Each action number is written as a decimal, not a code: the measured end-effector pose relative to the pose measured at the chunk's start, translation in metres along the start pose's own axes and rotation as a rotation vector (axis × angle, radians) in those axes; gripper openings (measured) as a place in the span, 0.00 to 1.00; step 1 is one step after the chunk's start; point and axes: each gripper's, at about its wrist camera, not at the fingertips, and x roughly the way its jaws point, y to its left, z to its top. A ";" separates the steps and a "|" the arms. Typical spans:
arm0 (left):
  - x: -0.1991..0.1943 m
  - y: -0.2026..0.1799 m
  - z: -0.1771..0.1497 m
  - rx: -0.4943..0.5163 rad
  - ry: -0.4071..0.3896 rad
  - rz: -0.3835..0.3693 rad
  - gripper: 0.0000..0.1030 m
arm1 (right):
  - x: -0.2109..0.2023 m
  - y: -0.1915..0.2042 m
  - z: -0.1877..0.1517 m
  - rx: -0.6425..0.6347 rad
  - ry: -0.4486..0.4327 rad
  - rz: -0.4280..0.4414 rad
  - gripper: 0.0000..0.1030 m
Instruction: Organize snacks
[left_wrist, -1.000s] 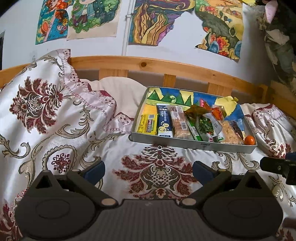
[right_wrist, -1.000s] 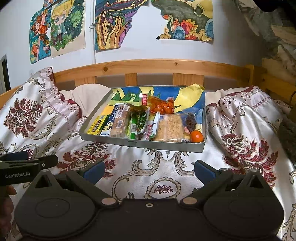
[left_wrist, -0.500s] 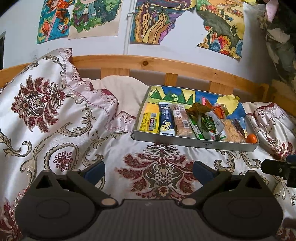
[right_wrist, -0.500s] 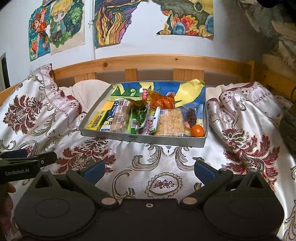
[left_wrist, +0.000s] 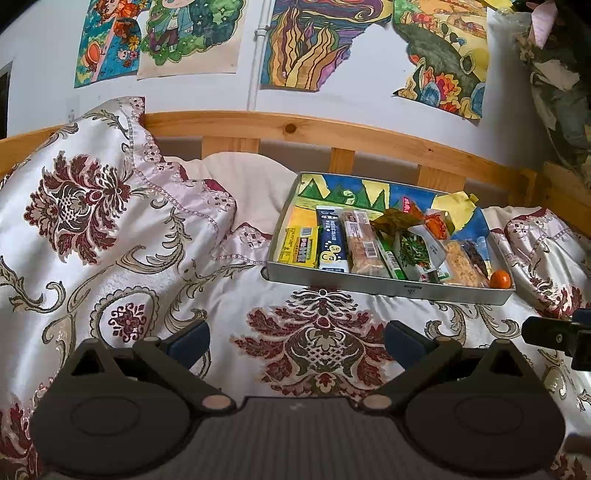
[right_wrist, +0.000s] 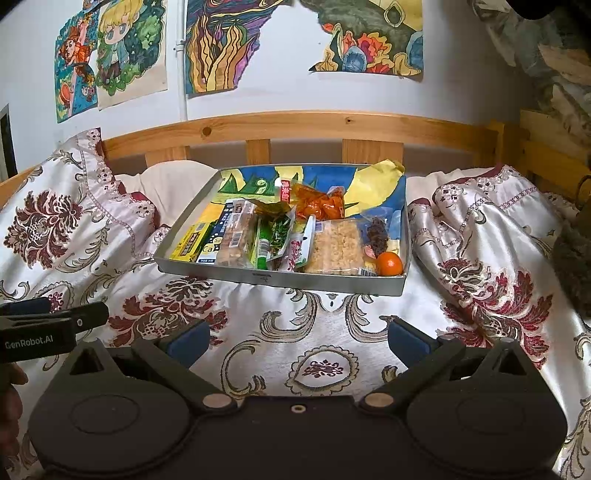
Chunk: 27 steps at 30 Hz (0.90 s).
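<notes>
Snacks fill a shallow grey metal tray (right_wrist: 280, 278) that sits on the cream satin bedspread with maroon floral pattern (right_wrist: 332, 332), near the wooden headboard rail (right_wrist: 295, 125). Along its front edge, from your left, lie a yellow packet (right_wrist: 190, 245), a dark blue and white packet marked "Ca" (right_wrist: 214, 240), a clear-wrapped brown bar (right_wrist: 236, 240), a green stick pack (right_wrist: 263, 247), a clear pack of pale puffed-rice cake (right_wrist: 338, 247) and a small orange fruit (right_wrist: 389, 264) in the right front corner. A red-orange pouch (right_wrist: 317, 203) lies behind them. Your left gripper (left_wrist: 297, 341) is spread wide, holding nothing, above the bedspread, well short of the tray. Your right gripper (right_wrist: 299, 341) is likewise wide open and empty, facing the tray.
</notes>
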 end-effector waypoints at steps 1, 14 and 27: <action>0.000 0.000 0.000 -0.002 0.000 -0.001 0.99 | 0.000 0.000 0.000 0.001 0.000 0.000 0.99; -0.003 0.000 0.000 -0.002 0.001 -0.006 0.99 | -0.004 0.001 0.003 -0.001 -0.004 -0.001 0.99; -0.004 -0.003 0.000 0.021 0.020 -0.016 0.99 | -0.003 0.003 0.001 -0.003 0.012 -0.004 0.99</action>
